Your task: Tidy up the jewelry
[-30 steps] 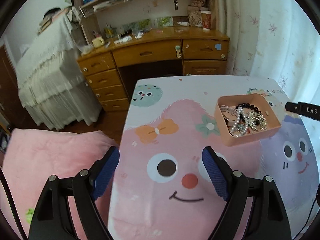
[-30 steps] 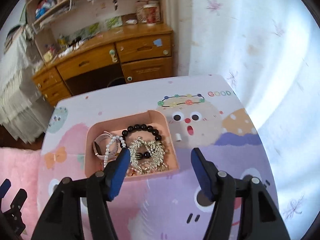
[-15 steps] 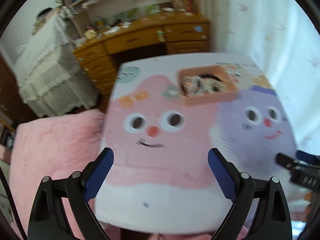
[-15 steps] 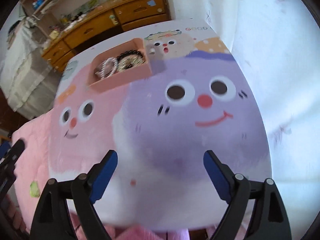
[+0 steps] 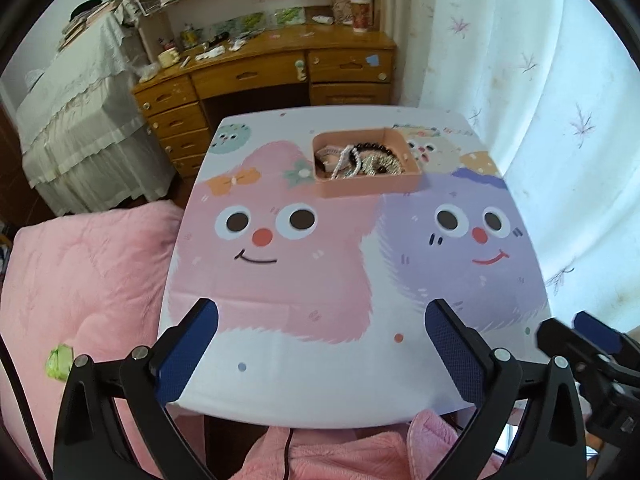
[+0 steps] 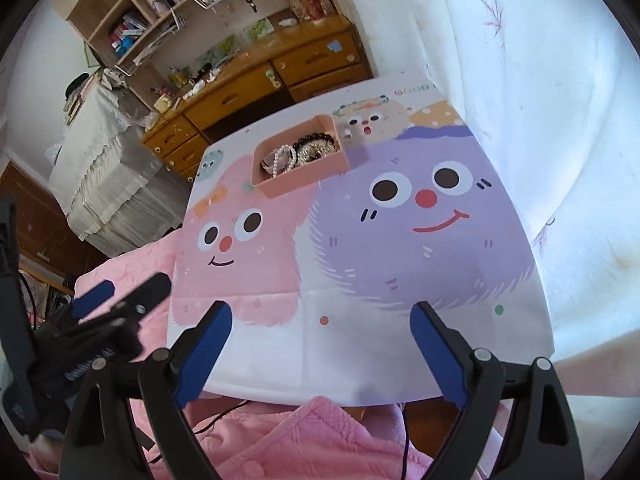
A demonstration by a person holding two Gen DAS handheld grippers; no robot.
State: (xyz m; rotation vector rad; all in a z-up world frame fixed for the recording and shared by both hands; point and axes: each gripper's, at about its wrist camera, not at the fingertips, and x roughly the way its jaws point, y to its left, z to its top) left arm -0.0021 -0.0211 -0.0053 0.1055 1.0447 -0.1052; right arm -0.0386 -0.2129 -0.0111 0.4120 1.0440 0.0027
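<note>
A pink tray (image 5: pixel 368 191) (image 6: pixel 306 178) sits at the far side of the small table with the cartoon cover (image 5: pixel 304 376) (image 6: pixel 360 360). In it lies a tangle of jewelry (image 5: pixel 362 160) (image 6: pixel 298 154): a pearl string, a dark bead bracelet and silvery chains. My left gripper (image 5: pixel 320 312) hangs over the near edge, its jaws opening wide with nothing between them. My right gripper (image 6: pixel 320 310) is also over the near edge, far from the tray, its jaws opening and empty. Each gripper shows in the other's view: the right gripper (image 5: pixel 576 336) and the left gripper (image 6: pixel 120 300).
A wooden desk (image 5: pixel 280 64) with drawers and cluttered shelves stands behind the table. A pink quilt (image 5: pixel 80 280) lies to the left and below. A white curtain (image 5: pixel 540 100) hangs close on the right. Cloth-covered furniture (image 5: pixel 80 92) stands at the far left.
Both grippers have drawn back from the tray to the table's near edge and risen. Their jaws have spread wider. The tray now looks small and far.
</note>
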